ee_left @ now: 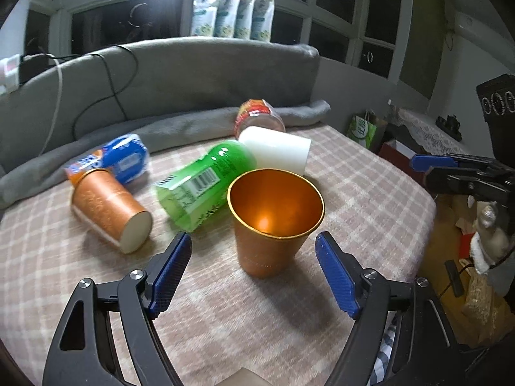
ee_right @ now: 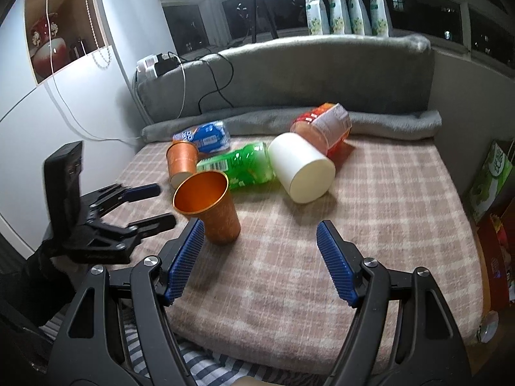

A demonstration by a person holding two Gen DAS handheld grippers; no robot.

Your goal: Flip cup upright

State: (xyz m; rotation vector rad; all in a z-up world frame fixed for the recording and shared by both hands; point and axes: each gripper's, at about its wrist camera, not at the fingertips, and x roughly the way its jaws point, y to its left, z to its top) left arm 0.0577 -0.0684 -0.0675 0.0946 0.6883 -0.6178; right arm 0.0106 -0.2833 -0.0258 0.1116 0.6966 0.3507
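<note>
Here the checked blanket (ee_left: 370, 193) covers the bench, and a grey rolled cushion (ee_left: 180, 128) lies along its far edge. The left gripper (ee_left: 252, 270) is spread wide, its blue pads on each side of the orange cup (ee_left: 273, 225) and not touching it. The cup stands upright on the blanket with its mouth to the top. The right gripper (ee_right: 260, 259) is also spread wide and holds nothing; it hovers over bare blanket, just right of the cup. Behind the cup lie a white cup (ee_left: 276, 149) on its side, a green bottle (ee_left: 206, 183), a second orange cup (ee_left: 109, 209) on its side, a blue packet (ee_left: 119, 157) and a red jar (ee_left: 257, 117)
</note>
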